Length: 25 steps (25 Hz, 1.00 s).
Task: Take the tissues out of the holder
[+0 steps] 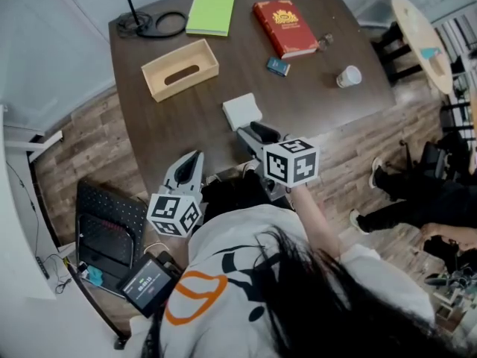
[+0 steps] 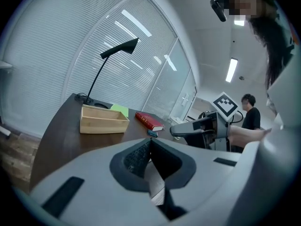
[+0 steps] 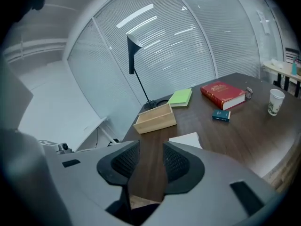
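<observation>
Our left claw (image 2: 150, 150) is closed and empty; our right claw (image 3: 150, 160) stands partly apart, empty. A low sweep could shove the tissues (image 1: 242, 111), at four o'clock from the holder (image 1: 179, 68), off the tabletop (image 1: 328, 110).

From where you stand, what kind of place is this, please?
Probably an office or meeting room: a large dark table with a red book and a desk lamp, tall window blinds, and strip lights on the ceiling.
</observation>
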Available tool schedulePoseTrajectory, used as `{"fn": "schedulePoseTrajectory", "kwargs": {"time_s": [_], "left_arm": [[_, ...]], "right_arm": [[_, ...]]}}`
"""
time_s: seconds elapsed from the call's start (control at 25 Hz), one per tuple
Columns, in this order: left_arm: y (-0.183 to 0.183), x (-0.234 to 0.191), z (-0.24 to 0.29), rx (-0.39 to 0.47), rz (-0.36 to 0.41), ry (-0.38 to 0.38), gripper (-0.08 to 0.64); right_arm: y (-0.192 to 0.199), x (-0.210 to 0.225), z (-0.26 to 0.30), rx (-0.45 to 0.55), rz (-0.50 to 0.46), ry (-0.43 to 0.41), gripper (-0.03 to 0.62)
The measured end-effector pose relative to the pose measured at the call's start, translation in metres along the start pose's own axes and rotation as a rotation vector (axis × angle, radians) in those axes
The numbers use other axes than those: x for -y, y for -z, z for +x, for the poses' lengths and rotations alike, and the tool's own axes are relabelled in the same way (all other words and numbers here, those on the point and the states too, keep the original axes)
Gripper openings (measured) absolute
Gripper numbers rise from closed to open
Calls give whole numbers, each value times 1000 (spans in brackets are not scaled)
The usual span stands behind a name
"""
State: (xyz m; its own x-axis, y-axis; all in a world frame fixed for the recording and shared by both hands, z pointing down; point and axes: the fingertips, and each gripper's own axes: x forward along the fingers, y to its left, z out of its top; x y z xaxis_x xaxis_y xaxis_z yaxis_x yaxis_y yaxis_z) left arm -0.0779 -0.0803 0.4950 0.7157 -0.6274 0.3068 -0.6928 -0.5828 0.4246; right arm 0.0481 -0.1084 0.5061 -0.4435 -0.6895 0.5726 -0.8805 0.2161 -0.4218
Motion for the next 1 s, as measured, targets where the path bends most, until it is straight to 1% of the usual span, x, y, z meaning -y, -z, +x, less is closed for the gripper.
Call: {"fn": "schedulePoseTrajectory", "kwargs": {"time_s": [0.04,0.2,0.28,0.44,0.64,0.84,0.92,1.0], "left_arm": [[-1,4,-1,5,8,3,0],[-8,16,-5,39,33,-5,0],[-14,20,-5,60,43,-16,0],[-17,44,-1,88,50,-38,0],[-6,99,8,96,62,-23,0],[21,161,13,70,94,-1,0],[34,184,10,68,102,-1,0],[47,198,6,65,105,-10,0]], "right_arm": [[1,0,-3,8,2,1,148],[3,-4,-14,38,15,-14,73],[-1,-3,-22,54,4,-22,50],[3,6,-49,54,-27,-38,44],[20,34,-99,55,-17,-28,44],[38,52,-147,76,-10,-53,44],[50,57,-166,84,-16,-67,44],[62,58,-176,78,-26,-81,44]]}}
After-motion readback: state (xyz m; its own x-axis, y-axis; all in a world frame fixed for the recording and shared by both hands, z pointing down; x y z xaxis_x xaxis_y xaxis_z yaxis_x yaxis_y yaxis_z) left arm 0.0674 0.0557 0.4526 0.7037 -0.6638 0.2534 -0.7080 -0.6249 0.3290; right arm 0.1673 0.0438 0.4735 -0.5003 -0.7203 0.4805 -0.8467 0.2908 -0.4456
